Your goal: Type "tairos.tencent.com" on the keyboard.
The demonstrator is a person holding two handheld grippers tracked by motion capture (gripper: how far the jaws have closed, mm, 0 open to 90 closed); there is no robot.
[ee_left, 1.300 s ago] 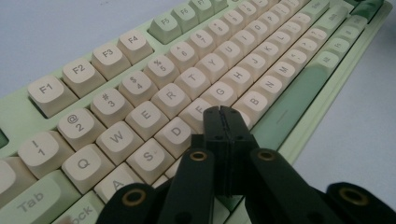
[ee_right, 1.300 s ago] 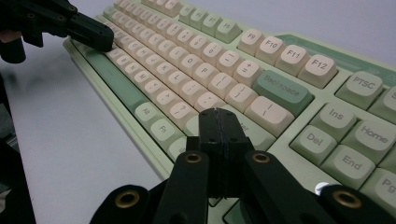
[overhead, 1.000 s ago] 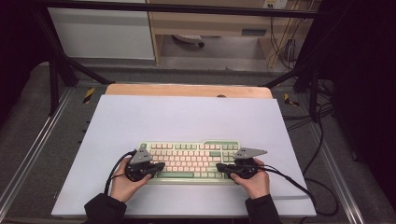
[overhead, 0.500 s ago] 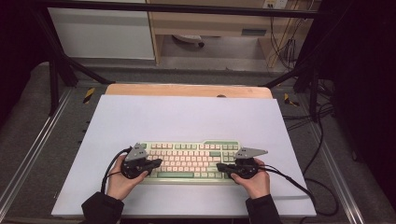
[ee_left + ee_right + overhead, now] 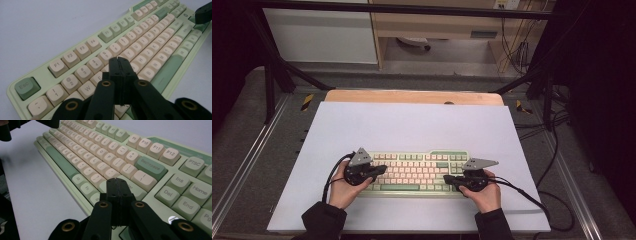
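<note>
Pale sheet point(image 5: 412, 125) over wooden table point(image 5: 412, 96); grey floor point(image 5: 447, 65).

The high view looks forward and down from above the near table edge. The left gripper view sits close over the keyboard's point(image 5: 140, 50) left end, facing right; the right gripper view sits close over its right end, facing left. All three share the keyboard.

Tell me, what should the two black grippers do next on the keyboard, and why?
Probably press one key: the left gripper is shut, tip poised over the letter keys of the keyboard, so a small dip would tap one. The right gripper, also shut, waits near Backspace.
</note>
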